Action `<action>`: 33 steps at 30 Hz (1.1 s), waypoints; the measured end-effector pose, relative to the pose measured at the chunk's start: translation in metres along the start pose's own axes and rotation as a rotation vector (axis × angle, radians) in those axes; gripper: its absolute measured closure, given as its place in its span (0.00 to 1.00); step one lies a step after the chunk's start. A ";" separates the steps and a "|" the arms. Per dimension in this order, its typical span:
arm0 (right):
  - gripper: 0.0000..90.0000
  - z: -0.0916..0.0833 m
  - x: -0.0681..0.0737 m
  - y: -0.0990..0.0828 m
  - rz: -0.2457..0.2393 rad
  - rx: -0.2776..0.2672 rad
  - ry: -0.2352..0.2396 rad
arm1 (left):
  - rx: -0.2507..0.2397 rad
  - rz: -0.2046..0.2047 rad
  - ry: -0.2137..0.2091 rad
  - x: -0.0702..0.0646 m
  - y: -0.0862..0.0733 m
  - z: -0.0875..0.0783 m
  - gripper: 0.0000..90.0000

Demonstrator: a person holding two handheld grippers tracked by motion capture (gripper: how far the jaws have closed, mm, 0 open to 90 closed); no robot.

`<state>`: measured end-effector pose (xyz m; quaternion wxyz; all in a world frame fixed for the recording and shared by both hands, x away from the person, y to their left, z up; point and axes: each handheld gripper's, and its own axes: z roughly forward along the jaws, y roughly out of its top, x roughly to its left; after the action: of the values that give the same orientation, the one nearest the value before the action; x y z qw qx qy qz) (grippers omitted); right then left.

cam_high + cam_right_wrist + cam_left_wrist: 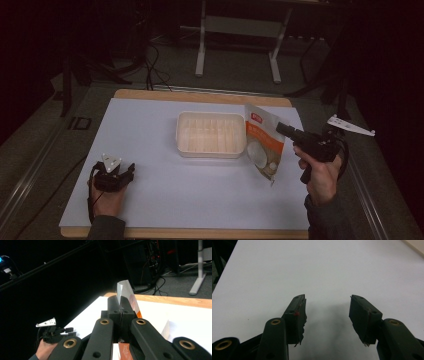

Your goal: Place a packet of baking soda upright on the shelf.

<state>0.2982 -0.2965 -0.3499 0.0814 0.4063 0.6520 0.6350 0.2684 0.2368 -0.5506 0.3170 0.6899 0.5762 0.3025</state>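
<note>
Pouch (264,145) pinched between right jaws.

The high view looked forward and down from above the person's side, taking in the whole table (150,200); the left gripper view sat low and close over the white tabletop (317,270); the right gripper view faced across it; both shared the left gripper (131,172) (71,331).

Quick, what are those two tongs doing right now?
Left tongs: open, holding nothing, over the white table.
Right tongs: closed on the snack bag.
</note>
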 end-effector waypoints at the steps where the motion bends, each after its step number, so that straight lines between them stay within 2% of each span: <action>1: 1.00 0.001 0.002 0.001 -0.004 -0.006 -0.002 | 0.000 0.000 0.000 0.000 0.000 0.000 0.52; 7: 1.00 0.007 0.006 0.008 0.010 -0.032 -0.001 | 0.000 -0.001 -0.001 0.000 0.000 0.000 0.52; 10: 1.00 0.010 0.007 0.013 0.037 -0.061 0.019 | 0.000 -0.001 -0.002 0.000 0.000 0.000 0.52; 19: 1.00 0.021 0.011 0.022 0.045 -0.112 0.035 | -0.002 -0.002 -0.002 0.000 0.000 0.000 0.52; 33: 1.00 0.045 0.012 0.032 0.070 -0.146 0.014 | -0.003 -0.001 -0.003 0.000 0.000 0.000 0.52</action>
<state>0.3322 -0.2590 -0.3243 0.0839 0.4174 0.5899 0.6861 0.2682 0.2369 -0.5505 0.3190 0.6896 0.5757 0.3021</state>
